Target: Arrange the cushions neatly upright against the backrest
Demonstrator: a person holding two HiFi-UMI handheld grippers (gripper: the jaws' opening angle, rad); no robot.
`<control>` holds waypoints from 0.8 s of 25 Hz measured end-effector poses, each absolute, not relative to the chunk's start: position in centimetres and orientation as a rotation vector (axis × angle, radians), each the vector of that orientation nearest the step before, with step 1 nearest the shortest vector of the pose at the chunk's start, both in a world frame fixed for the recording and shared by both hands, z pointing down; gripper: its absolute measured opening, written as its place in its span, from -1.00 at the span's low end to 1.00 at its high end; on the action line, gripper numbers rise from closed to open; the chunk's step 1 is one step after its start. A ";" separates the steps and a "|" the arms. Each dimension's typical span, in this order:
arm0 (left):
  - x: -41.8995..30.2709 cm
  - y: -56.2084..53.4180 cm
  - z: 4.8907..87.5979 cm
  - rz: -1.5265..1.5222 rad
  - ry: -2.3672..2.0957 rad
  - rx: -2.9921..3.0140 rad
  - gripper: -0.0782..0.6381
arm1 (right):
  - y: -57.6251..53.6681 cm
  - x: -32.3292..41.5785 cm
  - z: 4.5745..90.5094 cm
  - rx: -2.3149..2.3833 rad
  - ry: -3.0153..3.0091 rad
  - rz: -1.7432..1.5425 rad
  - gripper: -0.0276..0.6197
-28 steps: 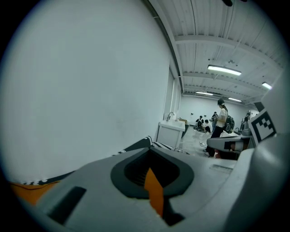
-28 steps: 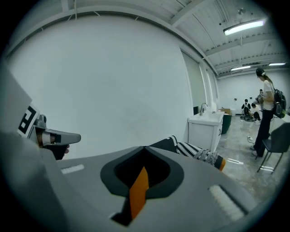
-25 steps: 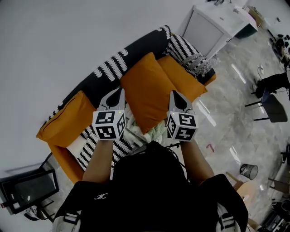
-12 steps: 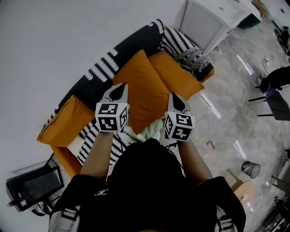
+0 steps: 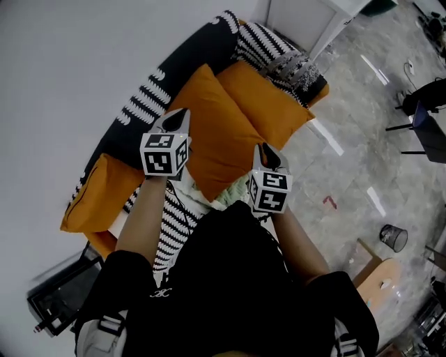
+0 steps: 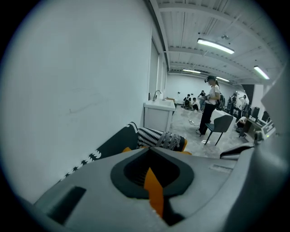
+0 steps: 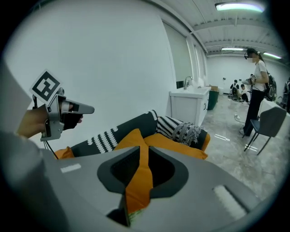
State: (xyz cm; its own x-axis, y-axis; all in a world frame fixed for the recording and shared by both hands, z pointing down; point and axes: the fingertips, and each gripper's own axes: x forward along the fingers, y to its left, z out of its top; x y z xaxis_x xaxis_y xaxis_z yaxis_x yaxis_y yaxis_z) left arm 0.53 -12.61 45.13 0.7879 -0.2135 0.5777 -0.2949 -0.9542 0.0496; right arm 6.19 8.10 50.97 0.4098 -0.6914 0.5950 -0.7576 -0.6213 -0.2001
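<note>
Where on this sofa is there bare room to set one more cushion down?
Free: the top of the flat orange cushion, between the large orange square cushion and the black-and-white striped pillow; also the grey marble floor beside it. Crowded: the left end, with another orange cushion and striped black-and-white cloth.

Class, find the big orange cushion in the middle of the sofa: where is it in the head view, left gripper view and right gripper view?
Head view: orange cushion at centre.
Left gripper view: bottom centre, thin strip pinched in the left tongs.
Right gripper view: bottom centre, wider fold between the right tongs, which have just been opening.
Shared landmark: white cabinet beyond the sofa.
</note>
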 end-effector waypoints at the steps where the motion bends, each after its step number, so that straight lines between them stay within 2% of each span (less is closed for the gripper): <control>1: 1.1 -13.2 46.0 0.910 -0.384 2.845 -0.76 | 8.1 6.2 51.8 2.542 -1.303 1.021 -0.68; 2: 1.7 -13.7 46.9 0.933 -0.357 2.849 -0.76 | 8.0 6.2 52.6 2.533 -1.293 1.048 -0.65; 7: 4.9 -17.1 51.3 1.105 -0.191 2.890 -0.46 | 7.2 6.5 56.5 2.508 -1.228 1.191 -0.48; 11: 7.7 -20.5 55.5 1.245 -0.089 2.909 -0.24 | 6.4 7.4 59.3 2.486 -1.150 1.288 -0.21; 14: 9.5 -22.5 59.6 1.354 0.046 2.862 -0.06 | 5.9 8.0 61.6 2.474 -1.062 1.344 -0.15; 20: 12.8 -25.0 66.3 1.588 0.291 2.830 0.12 | 8.1 8.6 67.1 2.437 -0.816 1.483 -0.08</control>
